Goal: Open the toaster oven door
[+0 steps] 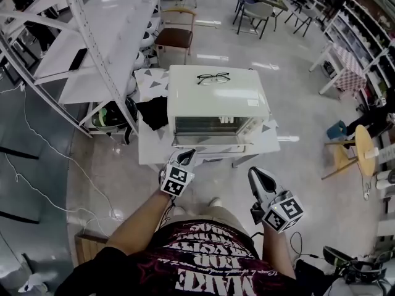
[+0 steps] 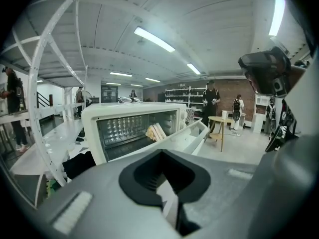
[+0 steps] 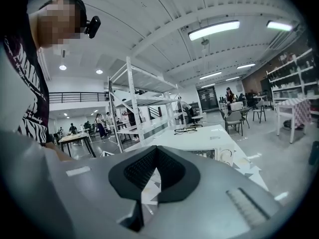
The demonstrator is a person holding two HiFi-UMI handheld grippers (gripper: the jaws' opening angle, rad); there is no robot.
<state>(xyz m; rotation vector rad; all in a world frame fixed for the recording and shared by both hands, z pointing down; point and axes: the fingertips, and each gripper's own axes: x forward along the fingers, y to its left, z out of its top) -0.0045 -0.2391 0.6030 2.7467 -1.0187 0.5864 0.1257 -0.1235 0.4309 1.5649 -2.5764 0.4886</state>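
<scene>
Toaster oven door (image 1: 207, 140), cream-framed glass, is hanging almost flat; your empty, pressed-together left gripper (image 1: 187, 156) and right gripper (image 1: 258, 175) are hovering just before it: lower gently.

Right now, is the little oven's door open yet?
Done, it seems: the door of the toaster oven hangs folded down, and the left gripper view looks straight inside. In hand: nothing; the left gripper is shut by the door's front edge, the right gripper shut, apart from the oven. Left: likely nothing.
</scene>
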